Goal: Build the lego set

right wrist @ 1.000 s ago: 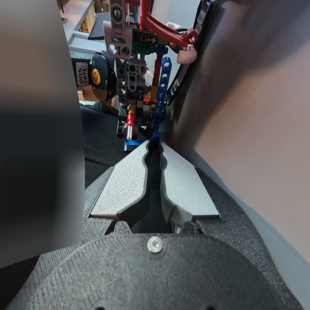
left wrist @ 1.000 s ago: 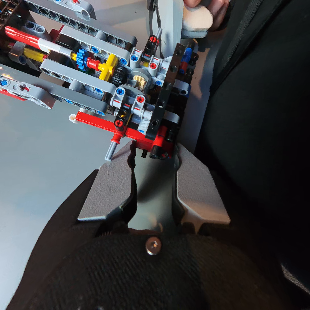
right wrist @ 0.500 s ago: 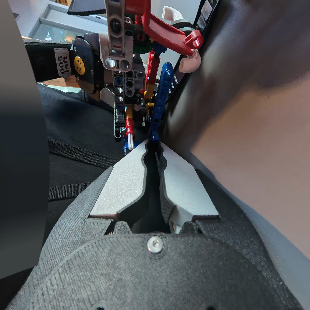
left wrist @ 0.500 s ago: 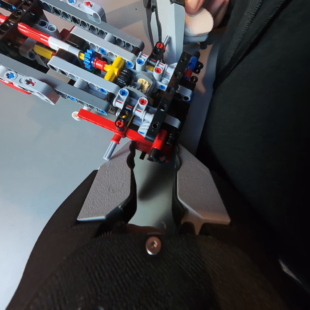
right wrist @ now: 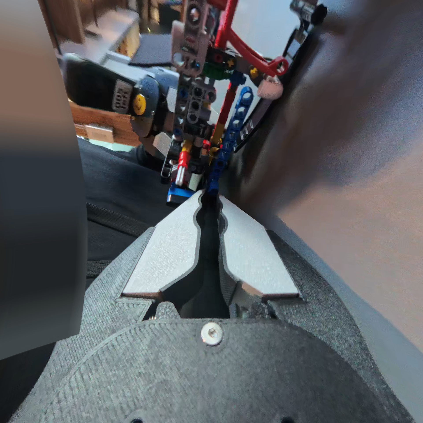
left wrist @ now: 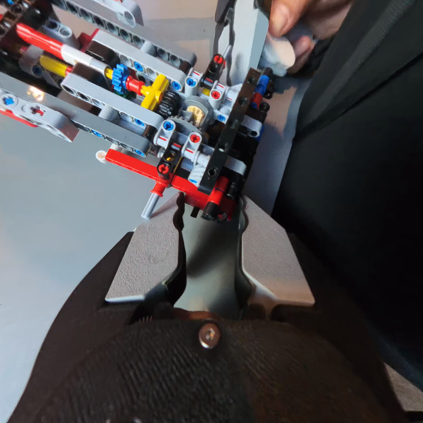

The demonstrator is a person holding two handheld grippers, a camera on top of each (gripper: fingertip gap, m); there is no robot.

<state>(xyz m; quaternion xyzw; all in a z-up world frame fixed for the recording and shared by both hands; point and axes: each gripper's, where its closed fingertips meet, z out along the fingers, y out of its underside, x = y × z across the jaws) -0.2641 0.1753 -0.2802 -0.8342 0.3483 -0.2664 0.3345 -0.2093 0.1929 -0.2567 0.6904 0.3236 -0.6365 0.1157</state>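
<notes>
Left tongs (left wrist: 209, 207) pinch model's (left wrist: 164, 109) red end above tabletop (left wrist: 57, 229); right tongs (right wrist: 211, 196) clamp its blue beam (right wrist: 238, 119). Left-tool sticker (right wrist: 122, 97) blurred, unreadable; model's far end cut off

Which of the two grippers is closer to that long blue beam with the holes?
Right. The right gripper is pinching the near end of the blue beam between its fingertips. The left gripper grips the model's red corner, with the model's body between it and the beam.
</notes>
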